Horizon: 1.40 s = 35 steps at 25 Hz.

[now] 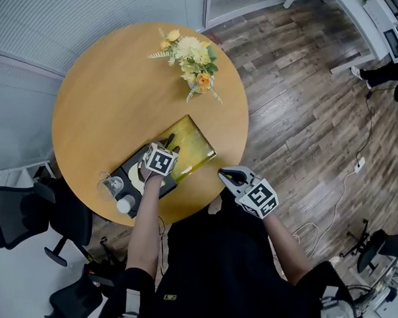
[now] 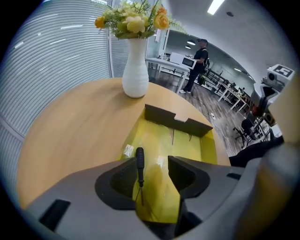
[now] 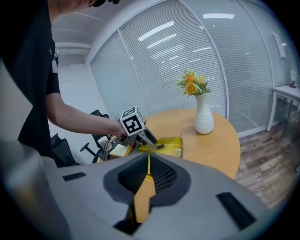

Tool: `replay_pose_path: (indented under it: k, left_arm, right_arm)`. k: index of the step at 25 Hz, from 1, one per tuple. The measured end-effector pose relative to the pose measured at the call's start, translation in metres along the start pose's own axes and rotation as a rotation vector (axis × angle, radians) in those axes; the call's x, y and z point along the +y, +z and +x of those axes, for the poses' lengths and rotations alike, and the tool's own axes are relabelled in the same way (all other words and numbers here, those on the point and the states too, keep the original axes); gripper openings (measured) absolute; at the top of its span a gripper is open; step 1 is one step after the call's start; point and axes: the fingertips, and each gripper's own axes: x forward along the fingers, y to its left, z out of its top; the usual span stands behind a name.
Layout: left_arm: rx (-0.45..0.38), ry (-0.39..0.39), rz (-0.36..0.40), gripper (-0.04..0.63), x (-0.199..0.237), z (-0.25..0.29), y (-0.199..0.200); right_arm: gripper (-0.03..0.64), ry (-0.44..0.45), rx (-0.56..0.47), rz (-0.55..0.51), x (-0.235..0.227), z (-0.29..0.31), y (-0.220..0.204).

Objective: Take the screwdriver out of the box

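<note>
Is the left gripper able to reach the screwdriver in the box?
Probably yes: the box lies open, the jaws of the left gripper stand apart above it, and the screwdriver shows uncovered between them.

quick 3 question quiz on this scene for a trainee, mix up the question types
1. Fill in: the right tongs are ____ and hold nothing.
2. True or false: the left tongs are clamped shut.
3. Where is the screwdriver?
A. lying in the box
B. gripped in the right tongs
C. lifted clear of the box by the left tongs

Key
1. shut
2. False: they stand wide apart over the box, with the screwdriver lying between them.
3. A
</note>
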Motion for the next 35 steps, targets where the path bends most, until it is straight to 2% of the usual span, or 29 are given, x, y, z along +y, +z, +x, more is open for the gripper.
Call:
replay_pose_path:
  k: [10,19,29,35]
  left_arm:
    - [0.117,0.046,0.007,0.215,0.009,0.015,0.003]
    - [0.238,0.057,0.084,0.184,0.004,0.038,0.005]
    - [0.236,0.046,0.103,0.151,0.002,0.042,0.005]
    - [0.214,0.044,0.135,0.074,-0.003,0.041,0.005]
  right_arm:
    - [0.009,0.02,0.017,0.04,-0.003,0.004,-0.009]
    - [0.008,0.03,0.015,0.065,-0.011,0.007,-0.011]
    - [0.008,0.023,0.013,0.074,-0.02,0.008,-0.012]
    - [0.008,0.019,-0.004,0.062,-0.015,0.004,-0.007]
